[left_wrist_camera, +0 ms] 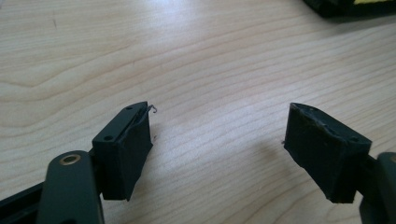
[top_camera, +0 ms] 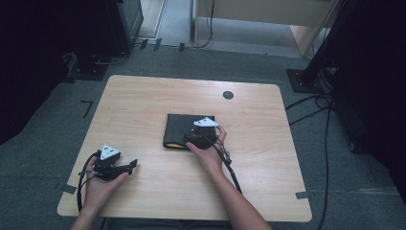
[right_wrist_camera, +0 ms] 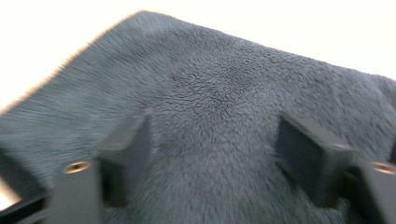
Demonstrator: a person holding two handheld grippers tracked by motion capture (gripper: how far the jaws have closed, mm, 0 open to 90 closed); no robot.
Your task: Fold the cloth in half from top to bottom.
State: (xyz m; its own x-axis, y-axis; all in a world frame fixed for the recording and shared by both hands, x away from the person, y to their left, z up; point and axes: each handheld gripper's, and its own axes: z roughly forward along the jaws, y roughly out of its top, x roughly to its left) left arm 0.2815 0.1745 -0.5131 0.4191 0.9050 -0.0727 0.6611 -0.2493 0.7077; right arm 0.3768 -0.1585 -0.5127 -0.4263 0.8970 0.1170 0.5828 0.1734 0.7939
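Lying flat, long axis across the table, the folded cloth (top_camera: 179, 128) sits under wide-open right tongs (top_camera: 191, 139).

The high view looks forward and down from above the person's side onto the whole table (top_camera: 143, 96). The left gripper view sits low and close over bare wood, catching the dark folded cloth (left_wrist_camera: 345, 5) at its top edge. The right gripper view, blurred, seems almost against that cloth (right_wrist_camera: 219, 93).
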